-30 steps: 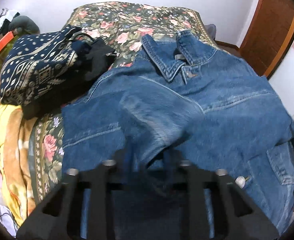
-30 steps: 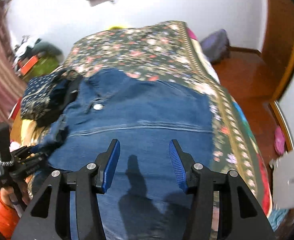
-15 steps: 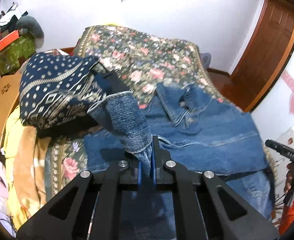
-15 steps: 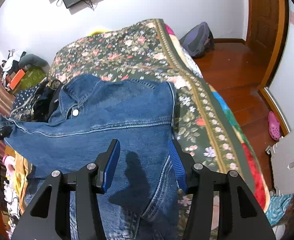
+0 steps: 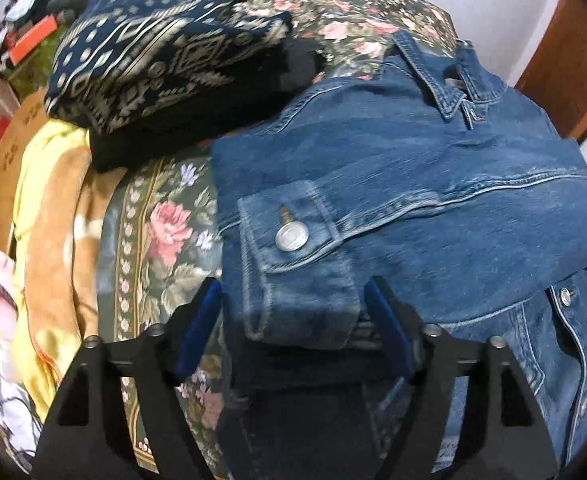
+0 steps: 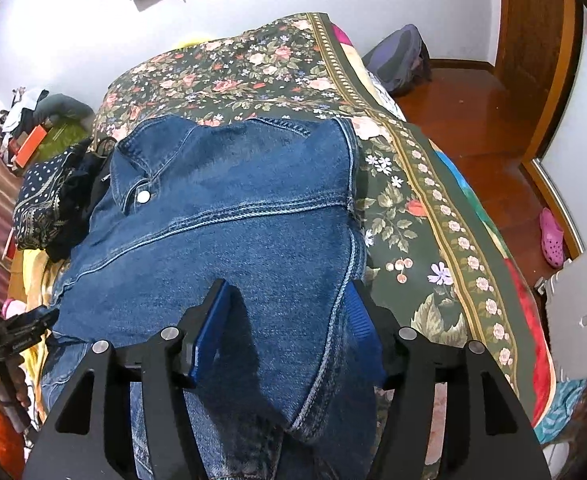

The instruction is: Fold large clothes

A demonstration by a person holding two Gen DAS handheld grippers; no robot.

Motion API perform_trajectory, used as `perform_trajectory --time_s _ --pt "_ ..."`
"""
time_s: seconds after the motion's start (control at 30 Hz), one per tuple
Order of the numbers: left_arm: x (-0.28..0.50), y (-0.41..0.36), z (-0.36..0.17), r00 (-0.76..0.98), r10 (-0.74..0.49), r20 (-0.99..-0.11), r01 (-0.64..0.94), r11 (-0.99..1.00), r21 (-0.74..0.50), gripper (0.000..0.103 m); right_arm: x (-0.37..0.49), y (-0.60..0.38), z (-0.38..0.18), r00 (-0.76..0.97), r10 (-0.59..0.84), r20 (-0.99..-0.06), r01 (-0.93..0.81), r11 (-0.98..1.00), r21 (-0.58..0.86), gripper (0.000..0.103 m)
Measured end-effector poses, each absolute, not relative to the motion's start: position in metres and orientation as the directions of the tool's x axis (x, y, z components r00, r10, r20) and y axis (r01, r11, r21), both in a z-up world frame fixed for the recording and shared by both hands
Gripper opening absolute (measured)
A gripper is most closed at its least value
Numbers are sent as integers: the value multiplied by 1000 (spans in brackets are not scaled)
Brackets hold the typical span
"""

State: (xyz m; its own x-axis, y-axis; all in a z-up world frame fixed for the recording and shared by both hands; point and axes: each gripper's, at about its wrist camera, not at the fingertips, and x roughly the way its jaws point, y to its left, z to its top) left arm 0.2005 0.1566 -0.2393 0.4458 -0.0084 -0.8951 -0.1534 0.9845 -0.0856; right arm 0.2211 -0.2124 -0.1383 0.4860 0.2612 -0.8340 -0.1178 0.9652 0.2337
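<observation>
You've laid the sleeve cuff (image 5: 293, 256) across the denim jacket (image 5: 433, 184) and your left gripper (image 5: 293, 312) has just opened off it.

Left gripper (image 5: 293, 312) sits low in the frame, tilted steeply down, its fingers (image 5: 197, 320) just spread apart. Right gripper (image 6: 289, 320), also angled down, fingers parted wider. A hand (image 6: 7, 384) grips a handle at lower left.
</observation>
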Motion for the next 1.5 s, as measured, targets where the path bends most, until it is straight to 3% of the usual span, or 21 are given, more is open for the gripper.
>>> perform_trajectory --time_s 0.17,0.33,0.5,0.8,0.97,1.2,1.27,1.3,1.4,1.43,1.5 --pt "197 177 -225 455 -44 -889 -163 978 -132 76 226 -213 -131 479 274 -834 -123 962 245 56" --pt "210 197 -206 503 7 -864 -197 975 -107 76 236 -217 -114 522 262 -812 -133 965 226 56" --pt "233 238 -217 503 -32 -864 -290 935 -204 76 253 -227 -104 548 262 -794 -116 964 238 56" --pt "263 267 -293 414 -317 -854 -354 808 -471 76 300 -248 -143 429 353 -832 -44 928 371 56" --pt "270 283 -322 450 -448 -773 -396 675 -622 76 325 -252 -175 337 454 -825 -9 878 479 56" --pt "286 291 -332 530 -534 -659 -373 551 -747 76 340 -245 -179 351 507 -787 -12 843 538 58" --pt "290 285 -330 534 -520 -666 -373 562 -738 63 340 -242 -178 362 489 -794 -14 854 520 50" --pt "292 280 -329 516 -499 -696 -378 597 -708 44 339 -241 -177 363 478 -800 -13 861 509 37" --pt "294 260 -314 475 -388 -790 -368 728 -579 17 334 -244 -169 363 519 -774 -24 836 549 10" --pt "293 253 -305 472 -348 -810 -356 765 -537 9 330 -246 -164 378 525 -763 -24 829 559 9" --pt "290 236 -280 480 -245 -842 -314 848 -426 8 323 -247 -151 407 525 -748 -40 828 559 9"
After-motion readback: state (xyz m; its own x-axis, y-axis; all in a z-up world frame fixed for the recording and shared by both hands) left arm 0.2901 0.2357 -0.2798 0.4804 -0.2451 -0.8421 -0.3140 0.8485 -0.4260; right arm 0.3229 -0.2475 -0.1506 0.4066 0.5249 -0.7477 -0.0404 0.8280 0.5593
